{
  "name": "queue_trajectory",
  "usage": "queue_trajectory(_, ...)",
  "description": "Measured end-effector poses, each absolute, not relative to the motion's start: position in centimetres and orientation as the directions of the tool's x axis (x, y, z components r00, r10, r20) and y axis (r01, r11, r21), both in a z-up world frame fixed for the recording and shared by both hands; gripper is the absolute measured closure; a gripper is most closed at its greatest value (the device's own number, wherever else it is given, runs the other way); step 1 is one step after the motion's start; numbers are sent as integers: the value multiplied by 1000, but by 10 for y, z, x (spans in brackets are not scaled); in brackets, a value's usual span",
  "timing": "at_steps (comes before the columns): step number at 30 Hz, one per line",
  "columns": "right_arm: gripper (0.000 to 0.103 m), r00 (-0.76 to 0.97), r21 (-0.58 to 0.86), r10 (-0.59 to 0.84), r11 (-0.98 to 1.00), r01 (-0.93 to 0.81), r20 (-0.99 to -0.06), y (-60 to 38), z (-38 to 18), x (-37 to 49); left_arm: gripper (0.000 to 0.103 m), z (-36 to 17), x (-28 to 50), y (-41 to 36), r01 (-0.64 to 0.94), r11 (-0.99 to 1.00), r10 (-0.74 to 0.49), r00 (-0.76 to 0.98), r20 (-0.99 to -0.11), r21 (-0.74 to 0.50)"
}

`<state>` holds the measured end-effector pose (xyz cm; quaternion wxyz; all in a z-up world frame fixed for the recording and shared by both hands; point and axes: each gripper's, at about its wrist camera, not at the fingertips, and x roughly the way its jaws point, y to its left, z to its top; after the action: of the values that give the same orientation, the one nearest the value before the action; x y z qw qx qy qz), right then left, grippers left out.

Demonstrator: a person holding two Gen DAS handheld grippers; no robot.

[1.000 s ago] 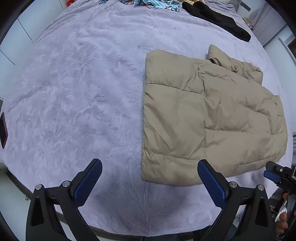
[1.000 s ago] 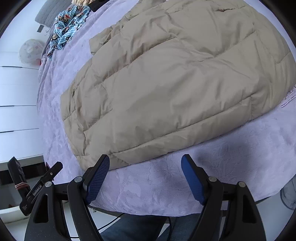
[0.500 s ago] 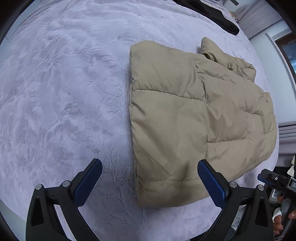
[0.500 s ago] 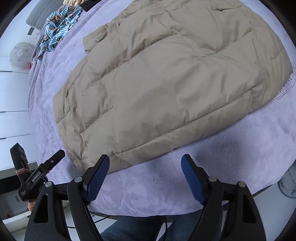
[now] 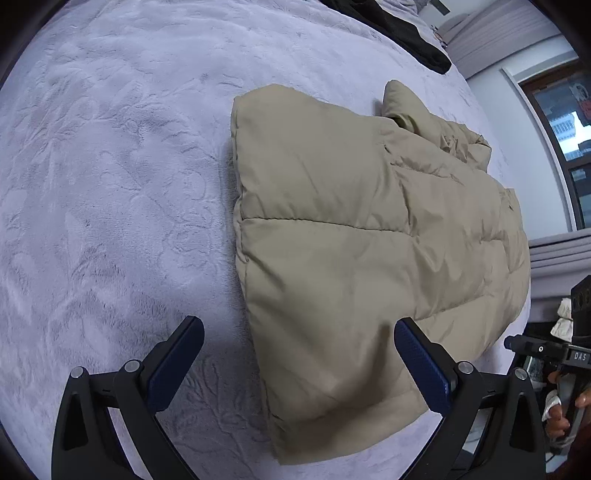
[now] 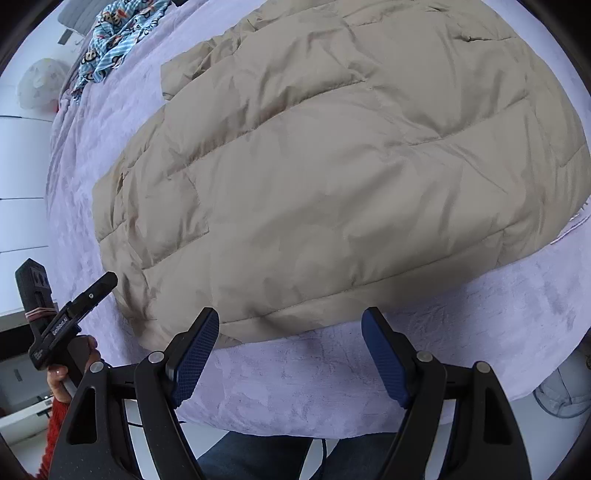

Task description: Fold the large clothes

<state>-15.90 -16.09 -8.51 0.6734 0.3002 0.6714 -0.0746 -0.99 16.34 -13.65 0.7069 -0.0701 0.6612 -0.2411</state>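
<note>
A beige puffer jacket (image 5: 351, 229) lies folded on the lavender bedspread (image 5: 110, 166), one sleeve bunched at its far side. My left gripper (image 5: 299, 354) hovers open over the jacket's near left corner, which shows between the blue pads without touching them. In the right wrist view the jacket (image 6: 332, 166) fills the frame. My right gripper (image 6: 290, 326) stands open just short of its long near hem, over bare bedspread (image 6: 332, 376), with nothing between its fingers. Each gripper also shows at the other view's edge, held by a hand.
A black garment (image 5: 406, 33) lies at the bed's far end, and a blue patterned garment (image 6: 118, 33) sits near the pillows. The bed's edge runs just below the right gripper, with a person's jeans (image 6: 258, 458) beneath. A window (image 5: 565, 129) is at the right.
The left gripper has sunk and closed in on the jacket, so its near corner now lies between the fingers. The right gripper has barely shifted and stays open.
</note>
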Motion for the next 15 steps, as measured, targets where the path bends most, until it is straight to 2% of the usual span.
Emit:
queue_trajectory(3, 21, 80, 293, 294, 809, 510, -952, -168, -84, -163, 0, -160, 0, 163, 231, 833, -500, -74, -863, -503)
queue_trajectory(10, 21, 59, 261, 271, 811, 524, -961, -178, -83, -168, 0, -174, 12, 127, 261, 761, -589, -106, -801, -594)
queue_trajectory(15, 21, 77, 244, 238, 828, 505, -968, -186, -75, -159, 1, -185, 15, 99, 296, 762, -567, -125, -814, -576)
